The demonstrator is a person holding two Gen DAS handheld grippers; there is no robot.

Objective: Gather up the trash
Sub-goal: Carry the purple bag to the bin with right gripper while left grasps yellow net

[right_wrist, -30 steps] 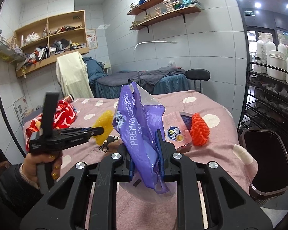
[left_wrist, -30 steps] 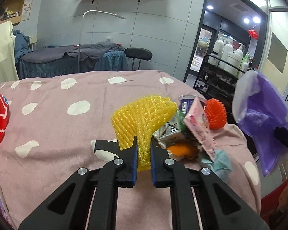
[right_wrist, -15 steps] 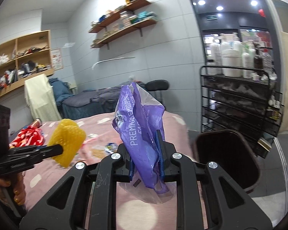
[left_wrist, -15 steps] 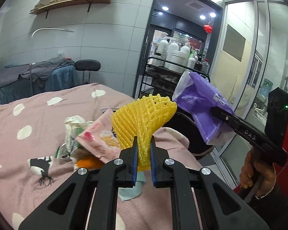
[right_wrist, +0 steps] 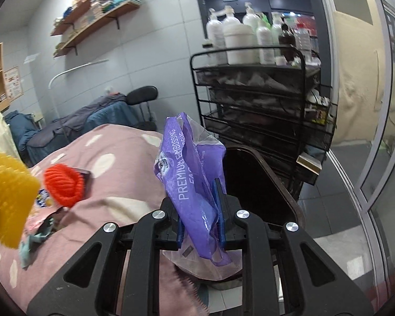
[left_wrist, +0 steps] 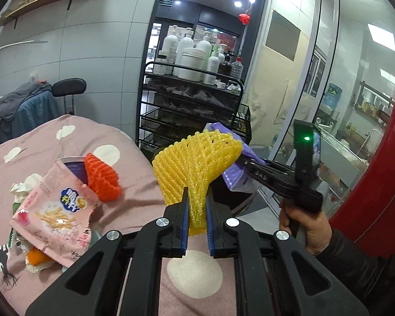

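Left gripper (left_wrist: pixel 197 217): jaws nearly shut, blue pads pinching the narrow stem of a yellow foam fruit net (left_wrist: pixel 197 158); the net fans out above the pads at 12 o'clock.

Right gripper (right_wrist: pixel 201 210): jaws pressed on a crumpled purple plastic wrapper (right_wrist: pixel 192 176) printed with white lettering; part of the wrapper hangs below the pads.

What has changed: a second ago both views faced across the pink spotted bedspread (left_wrist: pixel 134 168) toward the far wall; now both have swung toward the bed's end, the black wire trolley of bottles (right_wrist: pixel 263 100) and the glass door; the dark waste bin (right_wrist: pixel 271 184) has grown from a small shape at the edge to a wide mouth just past the purple wrapper, at 1 o'clock of the right pads.

Bin in the left view: mostly hidden behind the yellow net and the right gripper's body; a hand (left_wrist: pixel 305 226) grips that handle at 3 o'clock.

Meaning for the task: judged from this, both pieces are lifted clear of the bed and are being carried to the bin; neither is released yet.

Trash left on the bed: an orange foam net (left_wrist: pixel 102 181), a pink snack packet (left_wrist: pixel 58 213) and crumpled scraps beside it, at 9 o'clock of the left pads.
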